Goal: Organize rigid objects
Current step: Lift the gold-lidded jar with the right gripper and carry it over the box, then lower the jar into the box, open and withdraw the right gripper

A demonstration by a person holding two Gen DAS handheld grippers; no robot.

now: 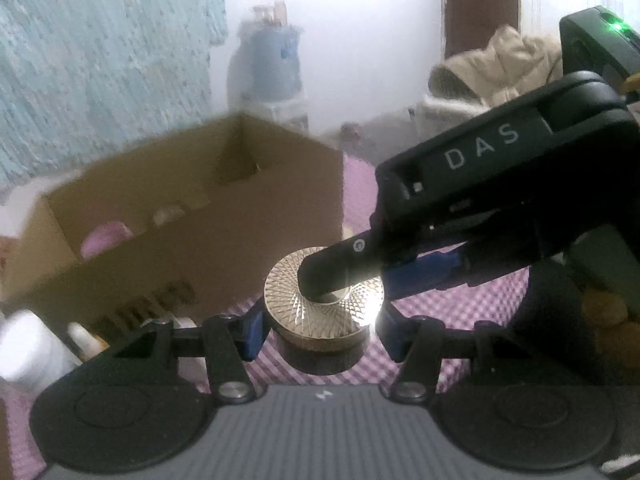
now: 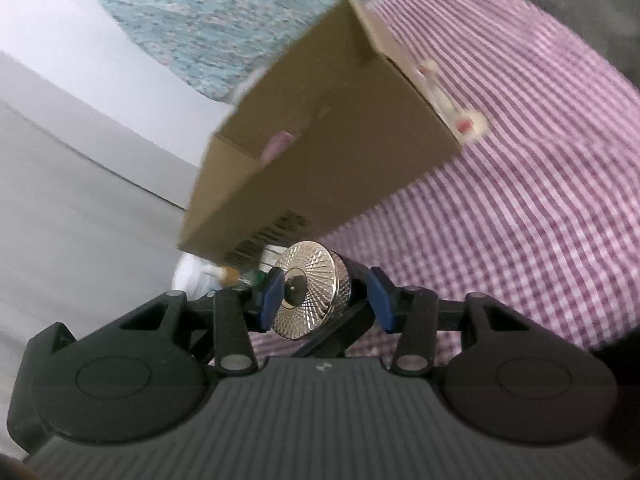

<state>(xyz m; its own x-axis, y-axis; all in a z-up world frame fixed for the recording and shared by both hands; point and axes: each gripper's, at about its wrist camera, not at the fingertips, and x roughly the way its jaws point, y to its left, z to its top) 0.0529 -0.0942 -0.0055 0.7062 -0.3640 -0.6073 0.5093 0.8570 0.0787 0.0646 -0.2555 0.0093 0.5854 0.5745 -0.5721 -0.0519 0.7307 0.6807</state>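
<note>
A round dark jar with a shiny gold patterned lid [image 1: 323, 304] sits between the blue pads of my left gripper [image 1: 320, 326], which is shut on its body. In the left wrist view my right gripper [image 1: 344, 276] comes in from the right, one black finger lying across the lid top. In the right wrist view the jar [image 2: 310, 290] lies on its side between the pads of the right gripper [image 2: 324, 298], which close on the lid and the dark body. An open cardboard box [image 1: 192, 216] stands behind on the pink checked cloth [image 2: 520, 220].
The box [image 2: 320, 160] holds a pink item [image 1: 106, 236] and a pale one. A white container [image 1: 28, 348] and small bottles lie at the box's near left corner. A beige coat [image 1: 500, 68] and blue bottle [image 1: 276, 64] stand far behind.
</note>
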